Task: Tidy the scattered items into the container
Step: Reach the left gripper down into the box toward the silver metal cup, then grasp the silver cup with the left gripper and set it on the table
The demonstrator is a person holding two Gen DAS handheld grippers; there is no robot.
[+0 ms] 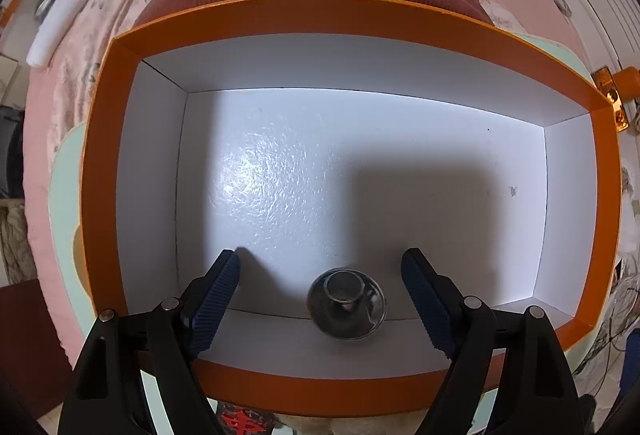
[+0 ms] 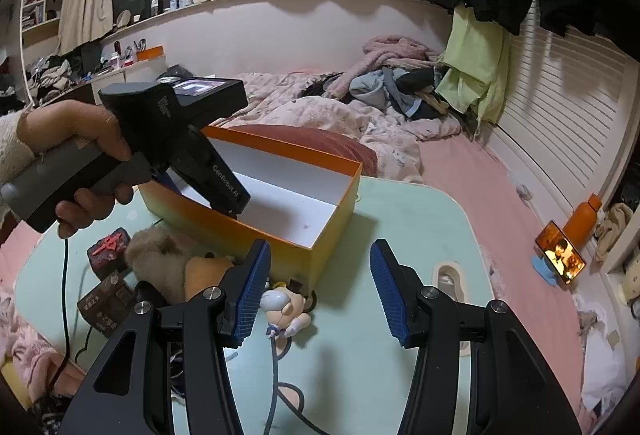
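The small clear glass dome-shaped object (image 1: 346, 303) lies free on the white floor of the orange cardboard box (image 1: 100, 163), at six o'clock by the near wall; the left gripper (image 1: 324, 289) hangs above, jaws apart and clear of it, evidently releasing; the right gripper (image 2: 320, 291), empty and part-open, waits over the pale green tabletop (image 2: 400, 227) near a small cartoon figurine (image 2: 286, 305), likely next.

- The left wrist view looks straight down, close, into the orange cardboard box with white lining (image 1: 100, 163).
- The right wrist view slants down across the pale green bench (image 2: 400, 219), farther off.
- Both show that box (image 2: 256, 231).
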